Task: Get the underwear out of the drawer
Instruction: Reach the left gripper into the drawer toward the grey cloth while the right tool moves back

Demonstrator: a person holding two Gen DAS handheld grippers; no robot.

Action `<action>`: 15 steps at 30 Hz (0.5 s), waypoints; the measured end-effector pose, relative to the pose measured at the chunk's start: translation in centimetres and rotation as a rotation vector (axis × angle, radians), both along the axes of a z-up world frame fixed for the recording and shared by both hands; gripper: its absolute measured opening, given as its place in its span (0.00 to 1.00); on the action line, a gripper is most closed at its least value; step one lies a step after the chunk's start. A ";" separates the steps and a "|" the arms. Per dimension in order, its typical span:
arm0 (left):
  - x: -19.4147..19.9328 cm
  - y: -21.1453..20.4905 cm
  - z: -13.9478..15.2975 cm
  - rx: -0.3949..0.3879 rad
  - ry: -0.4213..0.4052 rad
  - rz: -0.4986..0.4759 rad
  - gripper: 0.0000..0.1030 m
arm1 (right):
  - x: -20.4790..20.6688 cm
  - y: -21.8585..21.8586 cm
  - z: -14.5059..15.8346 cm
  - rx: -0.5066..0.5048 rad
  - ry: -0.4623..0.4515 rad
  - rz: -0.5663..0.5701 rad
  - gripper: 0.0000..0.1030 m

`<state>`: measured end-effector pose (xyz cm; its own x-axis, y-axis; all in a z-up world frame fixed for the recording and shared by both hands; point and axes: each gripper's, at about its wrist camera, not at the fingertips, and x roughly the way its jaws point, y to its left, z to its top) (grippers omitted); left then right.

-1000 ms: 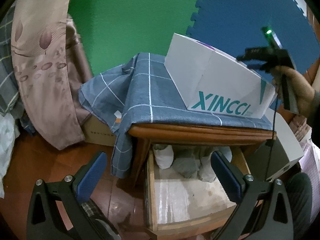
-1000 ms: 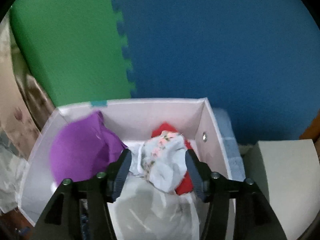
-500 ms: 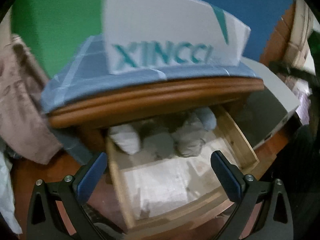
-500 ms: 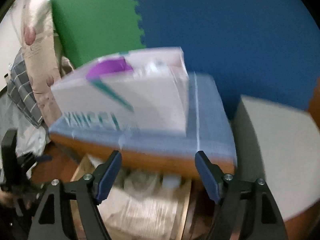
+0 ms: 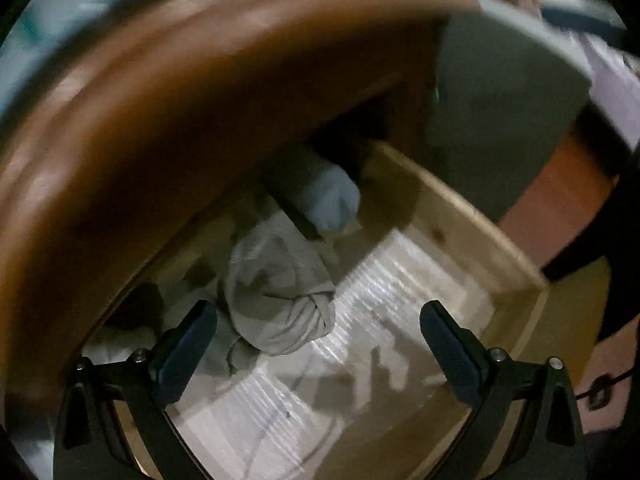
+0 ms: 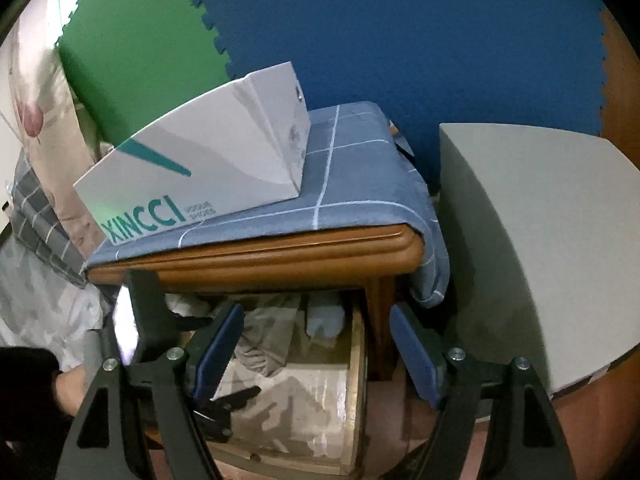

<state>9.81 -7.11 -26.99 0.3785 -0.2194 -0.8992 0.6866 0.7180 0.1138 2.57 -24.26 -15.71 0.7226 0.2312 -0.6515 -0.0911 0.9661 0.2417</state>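
The wooden drawer (image 5: 460,216) is pulled open under the nightstand top (image 5: 160,120). Rolled grey underwear (image 5: 280,292) lies at its back, with a pale blue roll (image 5: 332,196) behind it. My left gripper (image 5: 318,340) is open and empty, low inside the drawer, just in front of the grey roll. My right gripper (image 6: 316,344) is open and empty, held above the drawer (image 6: 356,364). The grey underwear (image 6: 264,332) and blue roll (image 6: 326,318) show there too, and the left gripper (image 6: 224,404) reaches in from the left.
A white XINCCI shoe box (image 6: 208,168) stands on the blue checked cloth (image 6: 352,176) on the nightstand. A grey-white box (image 6: 532,240) stands to the right. Bedding (image 6: 36,200) lies at the left. The drawer bottom is lined with pale paper (image 5: 380,304).
My left gripper has dropped down and forward into the drawer, close to the grey roll. My right gripper left the clothes in the shoe box, pulled back and lowered, now facing the nightstand and drawer.
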 end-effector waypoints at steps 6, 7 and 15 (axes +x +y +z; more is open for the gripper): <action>1.3 -1.2 -1.7 0.112 -0.026 -0.030 0.96 | 0.2 -1.2 -0.3 0.080 0.031 -0.018 0.75; 1.2 -1.6 -1.8 0.132 -0.049 -0.064 0.96 | 0.2 -1.3 -0.4 0.090 0.033 -0.014 0.75; -4.6 -4.2 -7.4 0.448 -0.398 -0.618 0.95 | 0.3 -0.7 -0.9 0.083 0.055 0.025 0.75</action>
<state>5.18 -11.26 -34.37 0.6137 -0.1463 -0.7759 0.7883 0.0579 0.6126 2.92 -24.91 -16.57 0.6799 0.3032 -0.6677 -0.0989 0.9401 0.3262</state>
